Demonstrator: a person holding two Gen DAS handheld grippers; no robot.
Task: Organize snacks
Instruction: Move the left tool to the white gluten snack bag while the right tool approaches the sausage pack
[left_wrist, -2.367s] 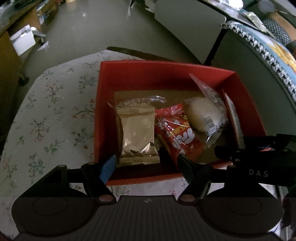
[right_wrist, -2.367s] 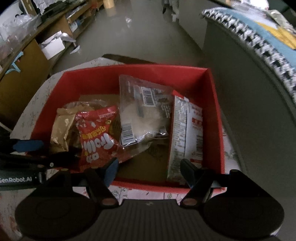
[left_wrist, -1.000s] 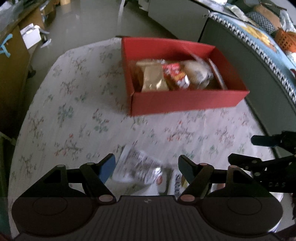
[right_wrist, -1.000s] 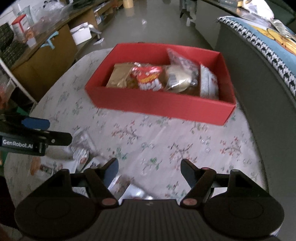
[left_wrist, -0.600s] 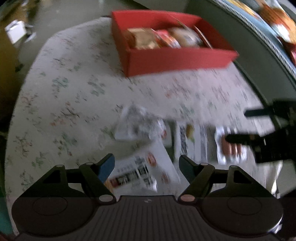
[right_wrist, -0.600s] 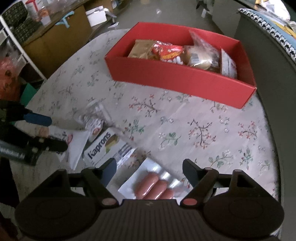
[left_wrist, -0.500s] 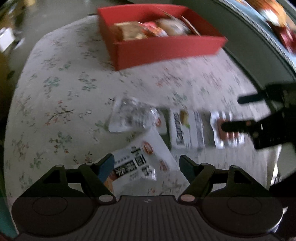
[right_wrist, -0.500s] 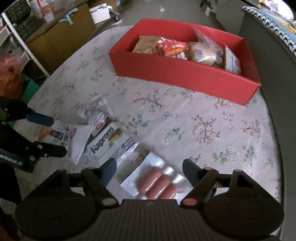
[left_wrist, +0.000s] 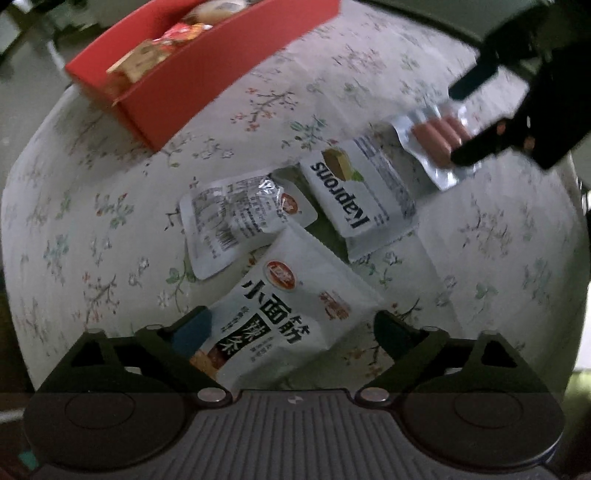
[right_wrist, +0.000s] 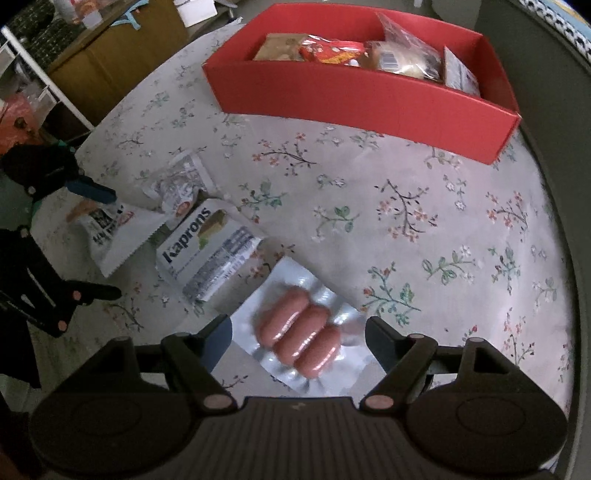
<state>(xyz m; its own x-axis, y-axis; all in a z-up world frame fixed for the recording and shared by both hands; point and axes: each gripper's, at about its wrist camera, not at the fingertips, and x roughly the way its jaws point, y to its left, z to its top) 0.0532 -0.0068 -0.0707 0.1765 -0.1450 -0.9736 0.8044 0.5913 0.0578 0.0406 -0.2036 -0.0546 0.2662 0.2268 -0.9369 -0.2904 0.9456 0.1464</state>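
Observation:
A red box (right_wrist: 362, 99) with several snack packs in it stands at the far side of the floral table; it also shows in the left wrist view (left_wrist: 207, 70). My left gripper (left_wrist: 291, 325) is open, its jaws on either side of a white pack with black Chinese characters (left_wrist: 288, 314). My right gripper (right_wrist: 297, 332) is open around a clear pack of three sausages (right_wrist: 301, 332). A white Kaprons pack (right_wrist: 208, 254) and a small clear crinkled pack (right_wrist: 181, 188) lie between them.
The round table has a floral cloth (right_wrist: 406, 206). A grey sofa edge (right_wrist: 554, 92) runs along the right. Wooden cabinets (right_wrist: 110, 48) and floor lie beyond the table at the left.
Both grippers have drawn back from the red box to the loose packs at the near side and come down over them. The left one now straddles the white pack, the right one the sausages.

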